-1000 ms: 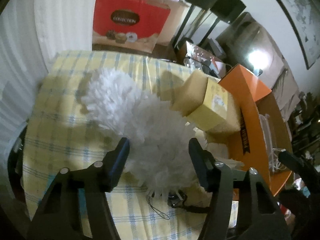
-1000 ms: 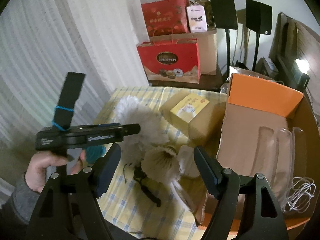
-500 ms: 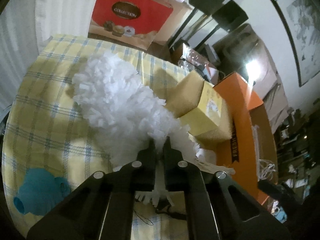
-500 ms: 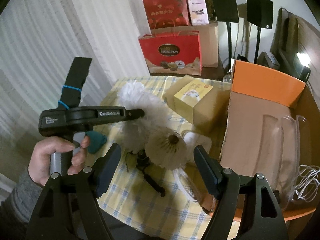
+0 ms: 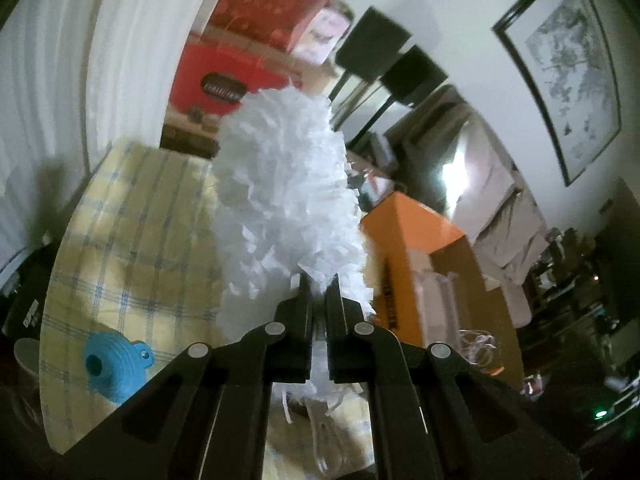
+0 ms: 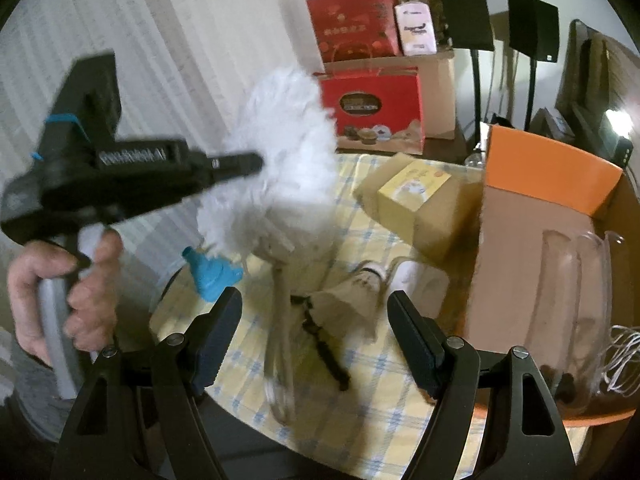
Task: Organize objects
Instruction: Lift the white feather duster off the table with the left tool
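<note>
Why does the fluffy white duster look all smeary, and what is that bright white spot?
Right wrist view: the feather duster and the left gripper holding it are motion-blurred, while the orange box looks sharper. Left wrist view: a lamp glares white, the room behind is dim, and the fisheye lens bends the picture frame.

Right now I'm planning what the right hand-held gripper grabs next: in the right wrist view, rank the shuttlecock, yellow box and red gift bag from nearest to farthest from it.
From the right hand-held gripper:
1. Shuttlecock, on the table just ahead, between its fingers.
2. Yellow box, farther back, slightly right.
3. Red gift bag, beyond the table's far edge.
</note>
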Demonstrator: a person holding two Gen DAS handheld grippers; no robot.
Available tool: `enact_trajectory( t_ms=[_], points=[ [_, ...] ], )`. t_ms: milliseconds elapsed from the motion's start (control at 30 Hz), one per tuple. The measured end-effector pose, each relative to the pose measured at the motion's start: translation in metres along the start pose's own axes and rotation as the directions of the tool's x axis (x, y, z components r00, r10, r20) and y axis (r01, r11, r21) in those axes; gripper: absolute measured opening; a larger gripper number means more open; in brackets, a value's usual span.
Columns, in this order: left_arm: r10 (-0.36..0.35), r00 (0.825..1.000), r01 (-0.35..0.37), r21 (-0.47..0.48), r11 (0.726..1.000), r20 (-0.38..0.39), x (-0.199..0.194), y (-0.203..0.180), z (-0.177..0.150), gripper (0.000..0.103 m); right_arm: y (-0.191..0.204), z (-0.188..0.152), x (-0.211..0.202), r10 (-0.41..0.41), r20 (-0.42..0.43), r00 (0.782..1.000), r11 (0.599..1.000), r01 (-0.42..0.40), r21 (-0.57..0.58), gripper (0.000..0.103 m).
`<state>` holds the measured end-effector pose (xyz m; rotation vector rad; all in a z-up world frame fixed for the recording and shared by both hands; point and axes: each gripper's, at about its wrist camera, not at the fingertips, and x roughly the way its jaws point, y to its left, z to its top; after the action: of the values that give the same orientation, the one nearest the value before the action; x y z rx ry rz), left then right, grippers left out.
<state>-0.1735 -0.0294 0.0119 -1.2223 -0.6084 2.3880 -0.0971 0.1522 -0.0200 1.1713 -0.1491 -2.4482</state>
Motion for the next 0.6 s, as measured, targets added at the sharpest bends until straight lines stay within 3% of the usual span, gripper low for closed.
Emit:
enact_trajectory(
  t_ms=[100,200,367,433,600],
  points=[
    [-0.019,1.000,0.019,0.018,1.000,0.021,-0.011,-0.013,0.002,0.005,0.008,-0.004,0.003,0.034,-0.008,0.999,0.999,-0.034,0.002,0.076],
    [-0.042,0.999,0.041,0.037,0.998,0.027,-0.020,-0.024,0.000,0.005,0.015,-0.008,0.004,0.037,-0.019,0.999,0.999,-0.037,-0.011,0.066],
    [-0.067,0.998,0.065,0.066,0.996,0.020,-0.025,-0.044,-0.005,0.005,0.015,-0.016,0.003,0.038,-0.040,0.998,0.999,-0.038,-0.009,0.024],
    [-0.080,0.997,0.079,0.073,0.994,0.011,-0.024,-0.053,-0.006,0.005,0.012,-0.020,-0.001,0.040,-0.036,0.999,0.999,-0.040,-0.003,0.016],
    [-0.104,0.995,0.104,0.110,0.988,-0.012,-0.014,-0.086,-0.005,0.005,-0.005,-0.020,-0.017,0.028,-0.006,1.000,0.999,-0.027,0.037,0.017]
  ],
)
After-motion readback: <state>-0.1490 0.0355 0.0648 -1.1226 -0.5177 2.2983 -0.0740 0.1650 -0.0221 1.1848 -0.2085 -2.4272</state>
